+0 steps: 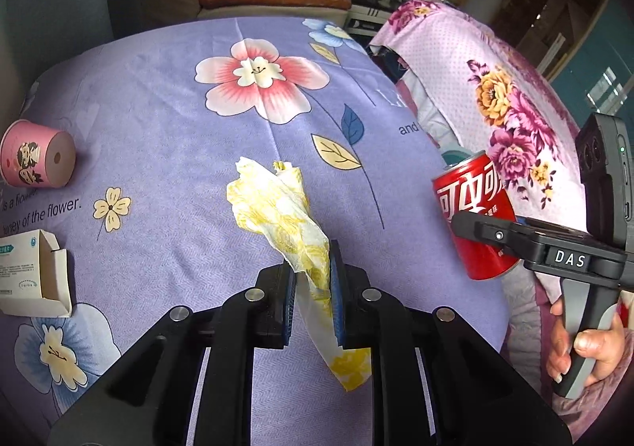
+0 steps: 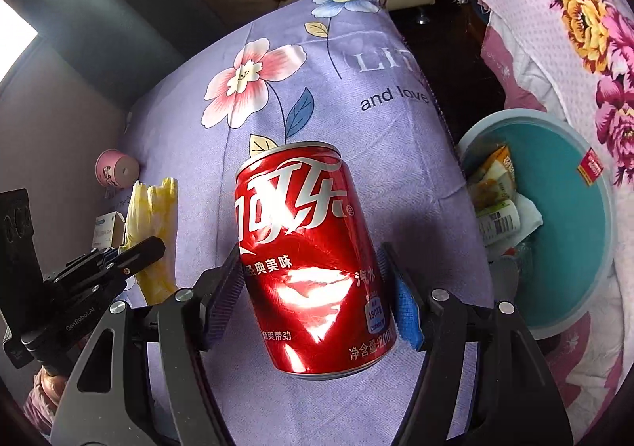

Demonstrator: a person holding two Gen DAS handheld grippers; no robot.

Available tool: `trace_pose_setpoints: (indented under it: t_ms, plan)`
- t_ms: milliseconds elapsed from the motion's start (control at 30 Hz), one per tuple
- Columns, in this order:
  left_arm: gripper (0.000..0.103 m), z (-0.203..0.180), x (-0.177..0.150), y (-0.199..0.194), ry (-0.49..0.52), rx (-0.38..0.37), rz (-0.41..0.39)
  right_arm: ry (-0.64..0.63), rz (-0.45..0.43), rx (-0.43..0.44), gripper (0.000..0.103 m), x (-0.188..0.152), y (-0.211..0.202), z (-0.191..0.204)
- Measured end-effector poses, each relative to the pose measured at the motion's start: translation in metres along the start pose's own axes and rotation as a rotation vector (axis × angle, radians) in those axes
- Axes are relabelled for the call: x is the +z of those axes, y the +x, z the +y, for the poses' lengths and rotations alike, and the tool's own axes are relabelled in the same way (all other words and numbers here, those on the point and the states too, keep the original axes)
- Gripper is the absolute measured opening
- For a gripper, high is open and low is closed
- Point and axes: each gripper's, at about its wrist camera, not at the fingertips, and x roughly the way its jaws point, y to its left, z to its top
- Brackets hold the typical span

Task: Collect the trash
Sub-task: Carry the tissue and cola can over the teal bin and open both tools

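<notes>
Currently listed, left to right across the purple flowered sheet [image 1: 166, 137].

Pink paper cup [image 1: 37, 157]: on its side at the far left, untouched. It could roll if the sheet is tugged.

Open cardboard box [image 1: 33, 275]: lying just below the cup, untouched and light, so it is easily knocked aside.

Left gripper [image 1: 311, 287]: jaws nearly shut, pinched on a yellow-and-white paper wrapper [image 1: 277, 208]. Only a narrow fold is caught; most of the wrapper sticks out loose beyond the pads. It is judged likely to slip free or tear if swung quickly.

Right gripper [image 2: 313, 287]: jaws held wide, clamped across a red soda can [image 2: 309, 256], which is tilted and clear of the sheet. The wall is thin and glossy; denting or sliding is judged possible, and any leftover drink could be spilled.

Teal bin [image 2: 554, 184]: at the far right beside the bed, already holding packets. Its near rim lies close to the bed edge, so a short drop could miss.
</notes>
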Motion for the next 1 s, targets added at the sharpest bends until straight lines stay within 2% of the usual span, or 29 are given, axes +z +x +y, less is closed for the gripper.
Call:
trace_pose_setpoints:
  t_ms: [200,667,1000]
  plan:
    - [0.016,-0.032,0.007,-0.002,0.061,0.002,-0.001,0.074,-0.063,0.009,0.064,-0.005,-0.024,-0.032]
    - [0.016,-0.146,0.024,0.030,0.250,-0.038,0.024,0.244,-0.188,-0.005,0.064,-0.025,-0.075,-0.123]
    - [0.016,-0.203,0.028,0.056,0.341,-0.051,0.054,0.344,-0.231,-0.009,0.064,-0.040,-0.091,-0.175]
